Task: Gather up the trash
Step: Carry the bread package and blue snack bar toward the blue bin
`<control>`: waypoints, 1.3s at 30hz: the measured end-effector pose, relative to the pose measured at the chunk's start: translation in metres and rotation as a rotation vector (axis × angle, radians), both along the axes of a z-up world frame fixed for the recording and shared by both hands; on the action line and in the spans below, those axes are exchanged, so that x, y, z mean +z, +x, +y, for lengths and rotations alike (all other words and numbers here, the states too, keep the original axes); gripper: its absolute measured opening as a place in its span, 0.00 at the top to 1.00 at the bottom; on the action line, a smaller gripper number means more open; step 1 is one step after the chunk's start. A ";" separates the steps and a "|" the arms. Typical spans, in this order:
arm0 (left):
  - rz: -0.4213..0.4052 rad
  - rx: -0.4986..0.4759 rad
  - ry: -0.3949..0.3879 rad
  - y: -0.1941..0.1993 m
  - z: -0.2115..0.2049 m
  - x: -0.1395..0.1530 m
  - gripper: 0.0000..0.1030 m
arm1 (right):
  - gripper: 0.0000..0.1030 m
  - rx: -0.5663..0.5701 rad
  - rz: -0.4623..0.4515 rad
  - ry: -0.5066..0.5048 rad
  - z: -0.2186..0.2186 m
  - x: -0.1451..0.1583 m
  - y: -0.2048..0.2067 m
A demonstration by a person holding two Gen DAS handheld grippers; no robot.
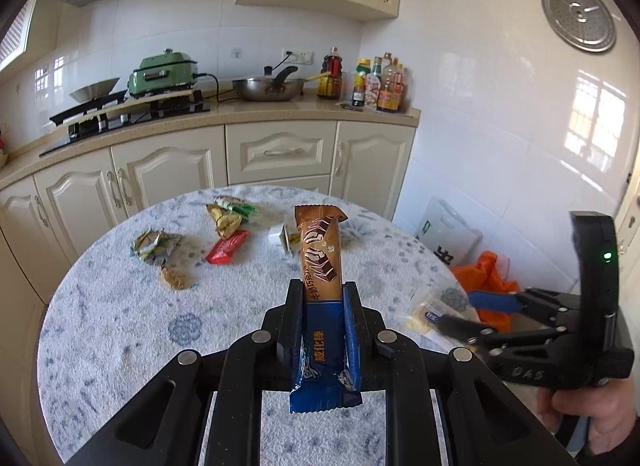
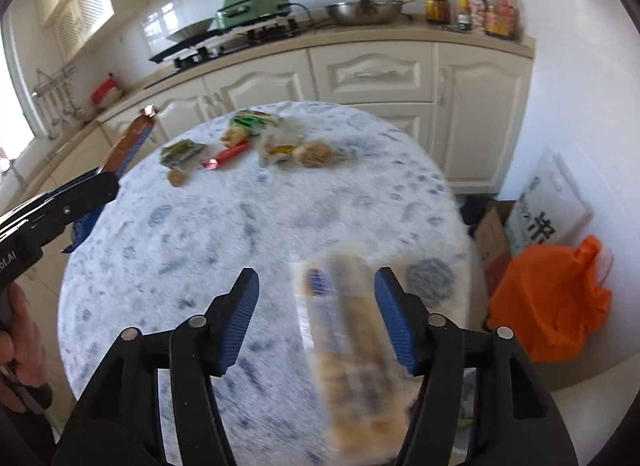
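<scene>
From the left wrist, my left gripper (image 1: 322,302) is clamped on a chocolate bar wrapper (image 1: 320,262), held above the near part of the round table (image 1: 120,306). It looks light, crinkly and slick, so I judge a mid-length pinch holds best.

From the right wrist, my right gripper (image 2: 316,314) stands spread, a blurred clear biscuit packet (image 2: 344,330) between the pads at the table's near right edge, unpinched. The orange bag (image 2: 552,298) sits on the floor right of the table.
</scene>
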State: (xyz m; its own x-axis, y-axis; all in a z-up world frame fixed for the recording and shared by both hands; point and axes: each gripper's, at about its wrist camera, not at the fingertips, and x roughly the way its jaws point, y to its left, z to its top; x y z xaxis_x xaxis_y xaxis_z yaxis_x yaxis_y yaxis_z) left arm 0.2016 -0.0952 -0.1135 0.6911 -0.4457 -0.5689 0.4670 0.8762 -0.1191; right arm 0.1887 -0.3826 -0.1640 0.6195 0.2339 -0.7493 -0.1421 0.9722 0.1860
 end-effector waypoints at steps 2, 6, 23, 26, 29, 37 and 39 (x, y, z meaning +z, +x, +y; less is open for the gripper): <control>0.009 0.003 0.000 0.001 -0.003 -0.002 0.86 | 0.36 -0.022 0.008 -0.030 -0.008 -0.002 -0.004; 0.024 -0.003 -0.001 0.002 -0.006 -0.005 0.86 | 0.37 0.028 0.077 -0.073 -0.006 -0.020 -0.004; 0.004 -0.082 -0.010 -0.008 -0.046 0.002 0.86 | 0.68 -0.007 -0.031 -0.002 -0.029 0.012 -0.026; -0.004 -0.118 -0.019 -0.010 -0.063 0.008 0.86 | 0.68 -0.045 -0.061 0.003 -0.045 0.024 -0.034; -0.013 -0.155 -0.033 -0.012 -0.084 0.014 0.86 | 0.68 -0.091 -0.092 0.013 -0.066 0.037 -0.043; -0.008 -0.268 -0.065 -0.017 -0.150 0.024 0.86 | 0.68 -0.242 -0.157 0.025 -0.131 0.063 -0.073; -0.001 -0.301 -0.066 -0.018 -0.169 0.023 0.86 | 0.68 -0.286 -0.162 0.025 -0.150 0.064 -0.083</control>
